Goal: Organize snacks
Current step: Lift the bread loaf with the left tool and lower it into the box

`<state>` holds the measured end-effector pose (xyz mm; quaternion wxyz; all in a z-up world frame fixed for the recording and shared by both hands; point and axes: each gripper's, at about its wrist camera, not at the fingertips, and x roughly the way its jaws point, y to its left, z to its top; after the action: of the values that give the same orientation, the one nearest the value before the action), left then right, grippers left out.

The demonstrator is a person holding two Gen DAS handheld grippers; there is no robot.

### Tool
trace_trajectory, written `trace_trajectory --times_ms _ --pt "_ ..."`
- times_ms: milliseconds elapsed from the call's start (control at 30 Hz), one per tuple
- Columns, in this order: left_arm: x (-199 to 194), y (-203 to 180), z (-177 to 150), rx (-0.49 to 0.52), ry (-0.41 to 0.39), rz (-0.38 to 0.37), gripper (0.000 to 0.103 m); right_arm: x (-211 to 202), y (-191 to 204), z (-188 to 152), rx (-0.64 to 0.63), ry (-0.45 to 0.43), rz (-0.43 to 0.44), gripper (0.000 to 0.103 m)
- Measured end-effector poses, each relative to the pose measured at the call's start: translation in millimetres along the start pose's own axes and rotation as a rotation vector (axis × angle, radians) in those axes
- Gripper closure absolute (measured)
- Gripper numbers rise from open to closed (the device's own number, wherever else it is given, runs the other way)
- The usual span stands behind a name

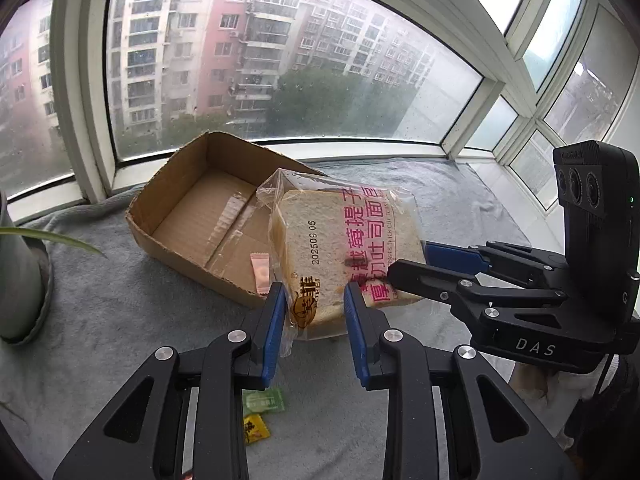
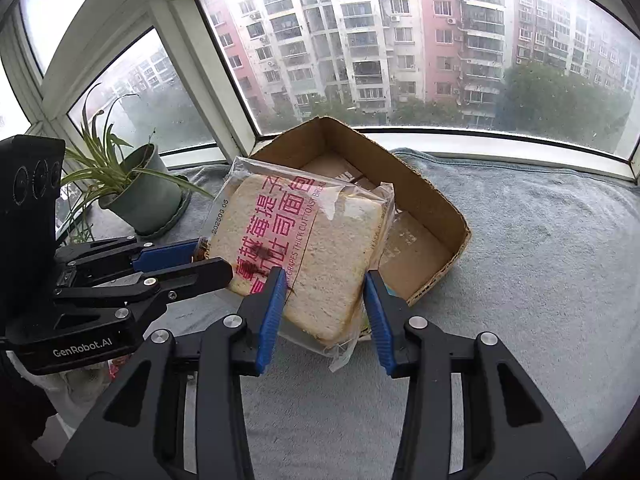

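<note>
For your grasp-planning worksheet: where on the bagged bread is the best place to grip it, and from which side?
Grip the bread at its near corners, coming from the side away from the box. It is a soft, flat slab in slippery film, tilted up; the left gripper and right gripper each pinch a near edge across its thin side.

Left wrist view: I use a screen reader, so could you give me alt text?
Two grippers, left and right, hold a bagged slice of bread above a grey blanket, beside an open cardboard box holding a pink sachet.
</note>
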<state>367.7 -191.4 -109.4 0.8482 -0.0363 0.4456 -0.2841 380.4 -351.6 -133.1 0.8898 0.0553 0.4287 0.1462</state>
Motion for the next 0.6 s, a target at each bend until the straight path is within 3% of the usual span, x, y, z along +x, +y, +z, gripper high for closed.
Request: trace_trajectory --times_ms 500,600 --pt "50.3 21.3 7.6 -0.043 0.056 0.033 0.075 60.5 -20.8 7.4 0.004 0.056 -0.027 0.061" --pt "58.6 22.3 7.4 -0.035 0.074 0.063 0.075 69.5 -22.1 6.2 -0.002 0.07 -0.068 0.06"
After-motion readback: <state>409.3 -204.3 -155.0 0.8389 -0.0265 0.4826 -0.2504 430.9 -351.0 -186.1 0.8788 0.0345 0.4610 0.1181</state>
